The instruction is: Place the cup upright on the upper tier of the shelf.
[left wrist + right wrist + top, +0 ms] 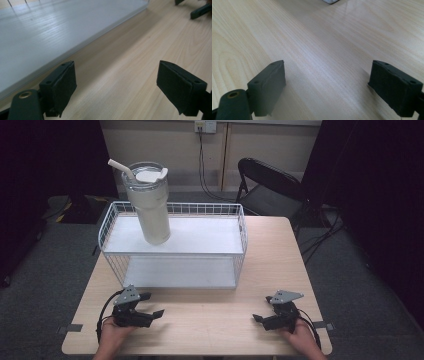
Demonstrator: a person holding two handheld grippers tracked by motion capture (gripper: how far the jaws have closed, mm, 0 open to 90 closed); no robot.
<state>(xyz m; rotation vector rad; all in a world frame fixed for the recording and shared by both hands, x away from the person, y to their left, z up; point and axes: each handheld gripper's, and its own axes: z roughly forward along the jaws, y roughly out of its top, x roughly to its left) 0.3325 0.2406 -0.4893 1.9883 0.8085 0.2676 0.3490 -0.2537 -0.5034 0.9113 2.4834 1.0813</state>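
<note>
- Spread wide and gripping nothing: jaws of both the left gripper (150,306) and the right gripper (264,309), with bare wooden table (210,320) between the pads in each gripper view.
- Held low over the near edge of the table, one at each side, well apart from each other; each hand (112,336) coming in from the bottom, wrists cut off by the frame edge.
- Pointed inward and slightly forward, the left gripper just short of the white wire basket (172,245), whose pale floor panel (50,35) lies close ahead in the left gripper view.
- Seen far off at the top right of the left gripper view: the other gripper's dark tips, cut off by the frame.
- Standing tilted inside the basket, toward its back left: a cream tumbler (150,207) with a clear lid and a straw (120,167); contents impossible to make out.
</note>
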